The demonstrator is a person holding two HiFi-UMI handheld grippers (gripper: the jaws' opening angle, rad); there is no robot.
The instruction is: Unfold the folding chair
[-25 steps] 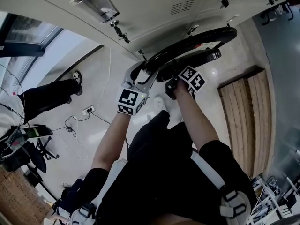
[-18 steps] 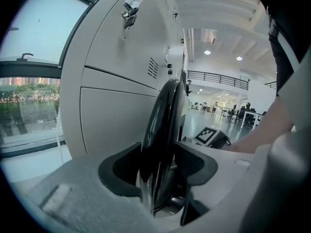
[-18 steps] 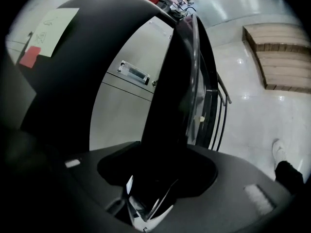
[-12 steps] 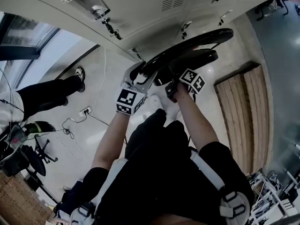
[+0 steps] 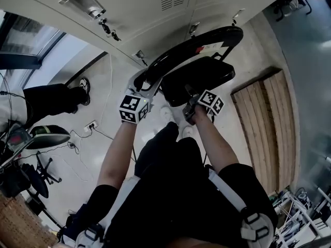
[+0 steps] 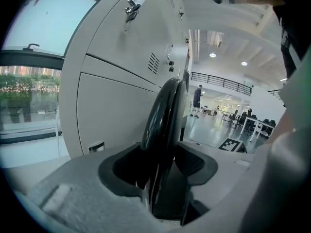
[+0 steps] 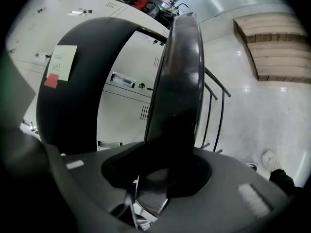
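Pale lockers [image 5: 155, 9] line the far side; a slatted wooden platform [image 5: 266, 128] lies right, a power strip [image 5: 91, 124] and a bystander's leg [image 5: 49, 98] left

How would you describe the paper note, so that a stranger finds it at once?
Find the white lockers; a black chair stands before them. On its backrest sticks the note, the only pale patch on black, with a red tab at one corner.

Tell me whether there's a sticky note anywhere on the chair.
Yes, in the right gripper view a pale sticky note is stuck on the broad black panel of the folding chair.
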